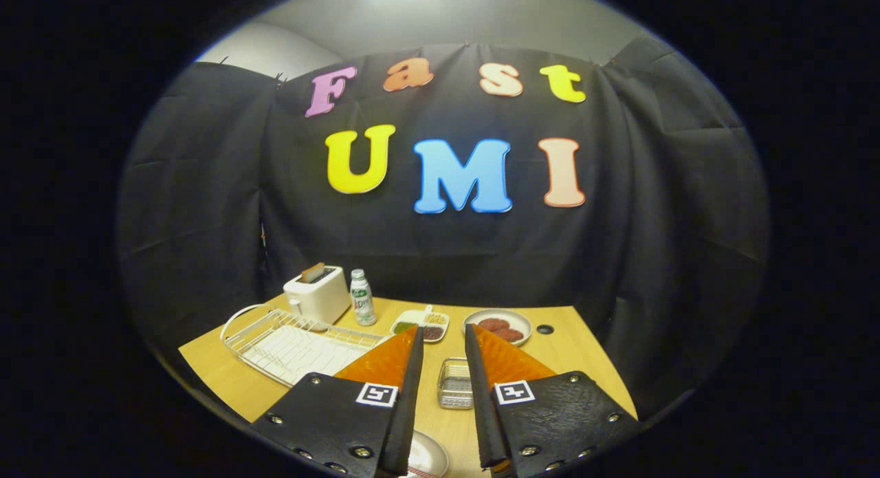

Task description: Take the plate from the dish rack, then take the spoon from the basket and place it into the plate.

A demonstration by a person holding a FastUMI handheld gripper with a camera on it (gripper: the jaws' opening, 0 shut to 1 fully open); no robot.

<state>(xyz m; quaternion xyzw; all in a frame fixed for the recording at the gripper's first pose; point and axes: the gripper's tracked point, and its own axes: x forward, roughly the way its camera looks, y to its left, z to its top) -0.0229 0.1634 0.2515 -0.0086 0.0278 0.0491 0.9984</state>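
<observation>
On the wooden table, a white wire dish rack is seen ahead and to the left of the gripper, with no plate standing in it. The gripper's fingers are held apart above the table, and nothing is pinched between them. A small mesh basket sits in the gap between the fingers (its contents cannot be made out). Nearer still, low between the fingers, a white plate lies flat on the table, partly hidden by the left finger. Beyond the rack, a white toaster with a slice in its slot and a small bottle are placed side by side. A divided dish and a bowl of reddish patties are set beyond the fingertips.
</observation>
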